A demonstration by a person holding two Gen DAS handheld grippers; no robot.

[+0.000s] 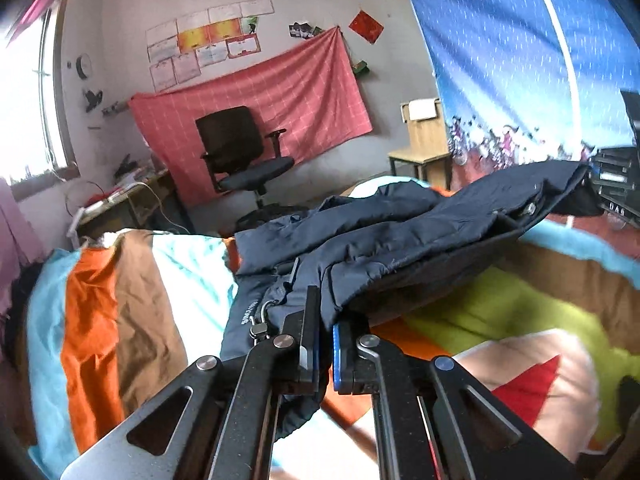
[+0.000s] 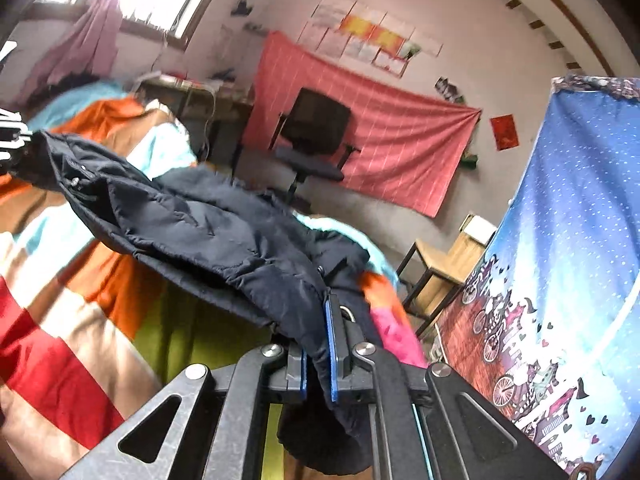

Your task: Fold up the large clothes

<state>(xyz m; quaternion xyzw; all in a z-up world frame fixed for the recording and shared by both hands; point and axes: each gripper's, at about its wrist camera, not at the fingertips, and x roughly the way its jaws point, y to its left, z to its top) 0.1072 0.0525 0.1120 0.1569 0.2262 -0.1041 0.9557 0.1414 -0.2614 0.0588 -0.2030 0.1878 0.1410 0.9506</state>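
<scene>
Jacket (image 1: 400, 232): navy, quilted, lifted; left tool (image 1: 326, 344), right tool (image 2: 318, 360) both clamping hem.

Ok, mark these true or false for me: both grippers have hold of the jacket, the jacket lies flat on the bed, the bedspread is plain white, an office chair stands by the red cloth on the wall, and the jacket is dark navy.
1. Both grippers grip the jacket. True: the left gripper and the right gripper are each shut on the jacket.
2. The jacket lies flat on the bed. False: one edge is held up off the bedspread.
3. The bedspread is plain white. False: it has many coloured patches.
4. An office chair stands by the red cloth. True.
5. The jacket is dark navy. True.
</scene>
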